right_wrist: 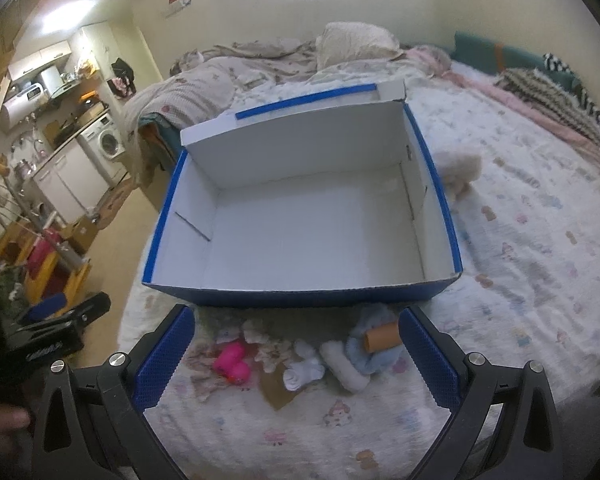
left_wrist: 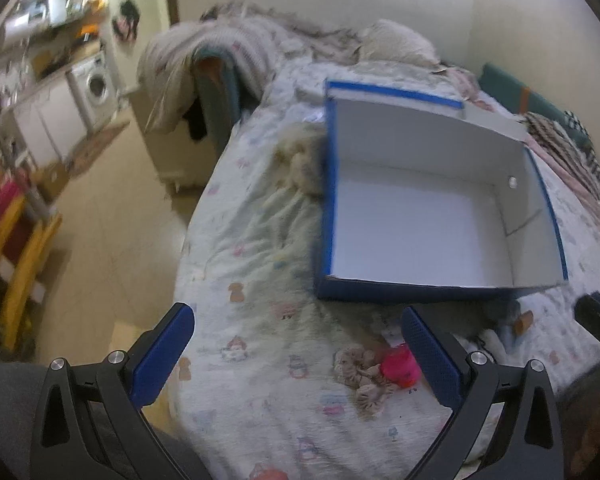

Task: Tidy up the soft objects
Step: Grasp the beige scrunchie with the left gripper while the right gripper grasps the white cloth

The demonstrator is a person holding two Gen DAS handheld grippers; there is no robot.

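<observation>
Left gripper (left_wrist: 298,354) and right gripper (right_wrist: 296,354): both spread wide, holding nothing. Lower centre of right view, between the fingers: pink toy (right_wrist: 233,366), white socks (right_wrist: 302,372), pale blue cloth (right_wrist: 374,354). Above them, blue box (right_wrist: 300,294), white inside, on bedsheet (right_wrist: 520,280)

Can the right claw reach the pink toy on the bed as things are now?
Probably yes. The right claw is open, and the pink toy lies uncovered on the bed just ahead of it, nearer its left finger. The blue box sits behind the toy, not across the way.
</observation>
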